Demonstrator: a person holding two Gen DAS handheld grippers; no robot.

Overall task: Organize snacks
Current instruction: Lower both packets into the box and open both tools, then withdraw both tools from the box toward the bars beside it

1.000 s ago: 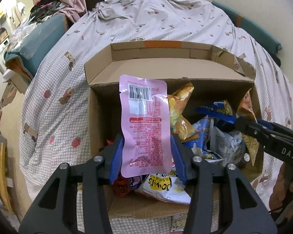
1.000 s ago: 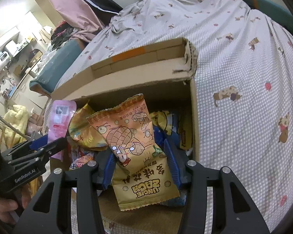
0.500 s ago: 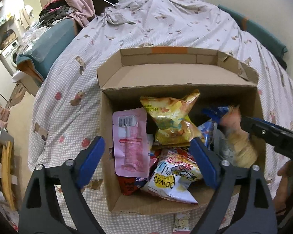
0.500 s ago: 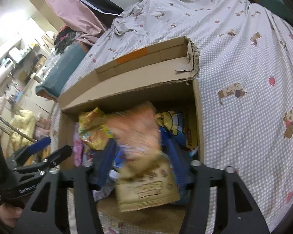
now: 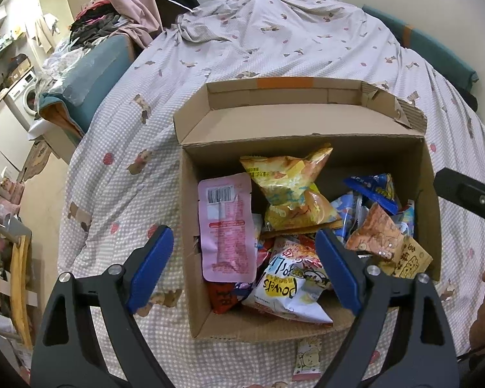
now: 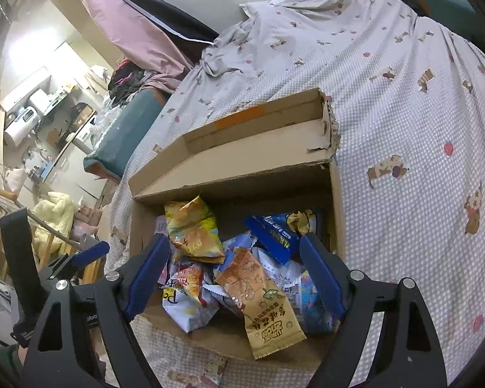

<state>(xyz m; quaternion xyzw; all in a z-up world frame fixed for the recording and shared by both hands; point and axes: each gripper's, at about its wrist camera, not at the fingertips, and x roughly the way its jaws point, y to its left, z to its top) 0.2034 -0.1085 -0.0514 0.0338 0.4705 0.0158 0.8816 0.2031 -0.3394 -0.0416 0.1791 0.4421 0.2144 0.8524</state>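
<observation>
"UNCLE ZACH" peanut packet [image 6: 265, 304] in box [image 6: 338, 200]

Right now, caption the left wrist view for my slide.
Open left claw above cardboard box holding pink pouch.

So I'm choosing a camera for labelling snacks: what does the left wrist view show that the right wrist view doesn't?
Left wrist only: the pink pouch in full, barcode up, by the box's left wall, and the red packet beneath it.
Right wrist only: the orange peanut bag in full, lying over the near edge.
Both: the cardboard box, the yellow chip bag, the white Dove's bag, and open grippers.
</observation>
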